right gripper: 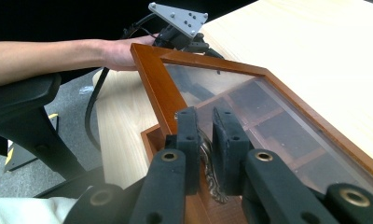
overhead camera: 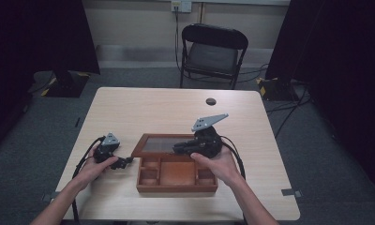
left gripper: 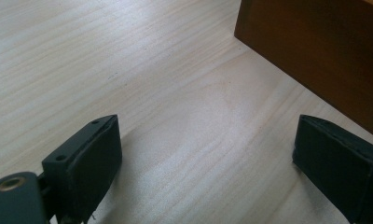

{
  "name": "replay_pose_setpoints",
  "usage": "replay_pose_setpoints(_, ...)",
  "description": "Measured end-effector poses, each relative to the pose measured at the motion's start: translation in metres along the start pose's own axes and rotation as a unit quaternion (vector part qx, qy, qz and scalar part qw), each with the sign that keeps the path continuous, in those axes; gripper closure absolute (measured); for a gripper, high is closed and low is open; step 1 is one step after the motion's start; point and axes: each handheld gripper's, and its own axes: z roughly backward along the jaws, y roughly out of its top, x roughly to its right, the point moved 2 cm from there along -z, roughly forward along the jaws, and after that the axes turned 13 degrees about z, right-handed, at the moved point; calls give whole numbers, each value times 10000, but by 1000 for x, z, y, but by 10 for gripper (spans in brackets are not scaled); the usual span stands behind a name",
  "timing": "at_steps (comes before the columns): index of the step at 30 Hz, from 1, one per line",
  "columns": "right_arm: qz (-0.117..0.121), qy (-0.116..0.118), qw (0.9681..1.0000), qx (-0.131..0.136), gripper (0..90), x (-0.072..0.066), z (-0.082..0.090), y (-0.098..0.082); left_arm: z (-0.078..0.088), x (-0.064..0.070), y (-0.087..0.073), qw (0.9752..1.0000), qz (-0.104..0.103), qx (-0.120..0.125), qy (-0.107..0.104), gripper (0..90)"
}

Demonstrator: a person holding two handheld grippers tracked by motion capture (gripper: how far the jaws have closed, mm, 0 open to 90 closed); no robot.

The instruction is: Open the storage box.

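Right gripper (right gripper: 204,140) has its fingers pinched on the lid (right gripper: 159,88) clasp, propping the box (overhead camera: 176,180) open at frame centre; left gripper (left gripper: 212,158), fingers apart, waits beside it.

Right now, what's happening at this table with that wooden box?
A person sits at the table with a gripper in each hand. The right gripper is shut on a small metal clasp at the front edge of the glass lid of a wooden box, holding the lid partly raised. The box's compartments look empty. The left gripper sits open on the table just beside the box, holding nothing.
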Motion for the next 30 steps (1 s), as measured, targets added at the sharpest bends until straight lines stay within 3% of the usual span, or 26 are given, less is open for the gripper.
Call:
replay_pose_setpoints(14,15,-29,10000,-2,821,4,2,6,0,0,0,10000,1,-4,0,75)
replay_pose_setpoints(30,141,-259,9996,33,820,2,3,9,0,0,0,10000,-33,-26,8,75)
